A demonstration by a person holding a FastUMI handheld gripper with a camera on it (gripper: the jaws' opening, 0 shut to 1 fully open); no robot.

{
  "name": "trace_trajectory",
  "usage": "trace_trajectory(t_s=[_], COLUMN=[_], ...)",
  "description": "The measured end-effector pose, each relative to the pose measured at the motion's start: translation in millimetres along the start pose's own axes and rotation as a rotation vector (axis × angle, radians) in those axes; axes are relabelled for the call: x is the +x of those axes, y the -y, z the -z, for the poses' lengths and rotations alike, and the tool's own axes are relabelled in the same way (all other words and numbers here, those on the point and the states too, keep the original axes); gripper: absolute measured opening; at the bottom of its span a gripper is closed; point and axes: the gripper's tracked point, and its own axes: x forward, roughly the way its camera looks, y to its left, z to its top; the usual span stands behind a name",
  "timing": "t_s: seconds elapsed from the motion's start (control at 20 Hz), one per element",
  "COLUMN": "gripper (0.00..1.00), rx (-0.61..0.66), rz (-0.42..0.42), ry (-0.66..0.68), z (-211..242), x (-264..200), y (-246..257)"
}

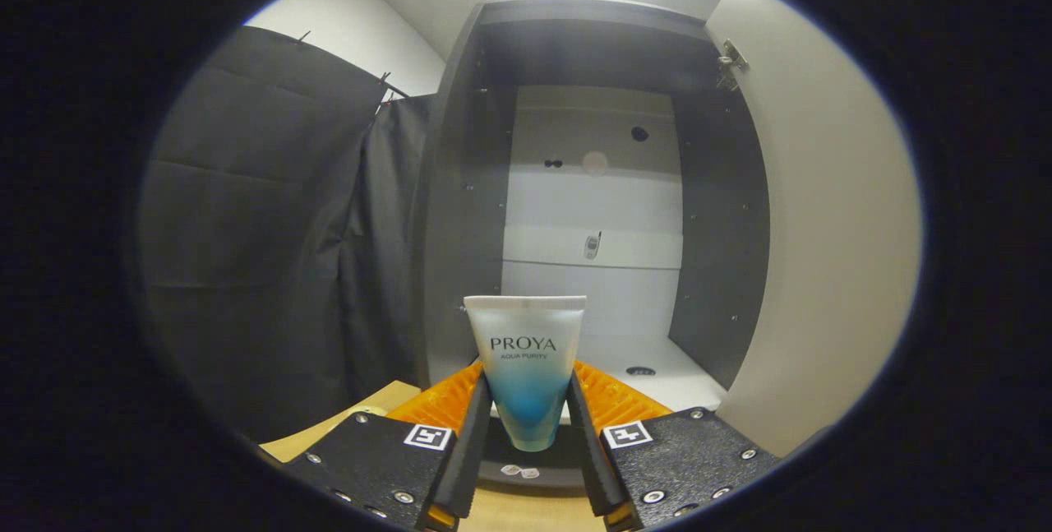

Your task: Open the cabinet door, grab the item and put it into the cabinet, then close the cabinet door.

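A white-to-blue cosmetic tube (526, 367) stands upright between my fingers, its flat wide end up. My gripper (526, 425) is shut on the tube, with both fingers (475, 433) pressing its lower sides. Straight ahead stands the cabinet (468, 228), dark-walled and open, with a pale back panel and a white bottom shelf (657, 376). Its door (822, 228) is swung wide open to the right of the opening, hinge (730, 62) visible at the top. The tube is held in front of the opening, just above the shelf's front edge.
Black cloth (271, 252) hangs to the left of the cabinet. A wooden tabletop (362, 417) lies below my fingers. The back panel carries small holes and a little metal fitting (592, 246). A round hole (640, 370) marks the shelf floor.
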Motion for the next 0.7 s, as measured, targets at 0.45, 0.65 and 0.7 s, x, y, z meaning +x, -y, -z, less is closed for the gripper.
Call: trace_trajectory(t_s=[0.45,0.65,0.7], gripper=[0.52,0.52,0.52], rx=[-0.038,-0.059,-0.057], rz=[0.009,0.039,0.036], ry=[0.019,0.011,0.018], z=[-22.6,-12.9,-11.1], x=[83.9,129.3,138.5], y=[27.4,46.4,49.2])
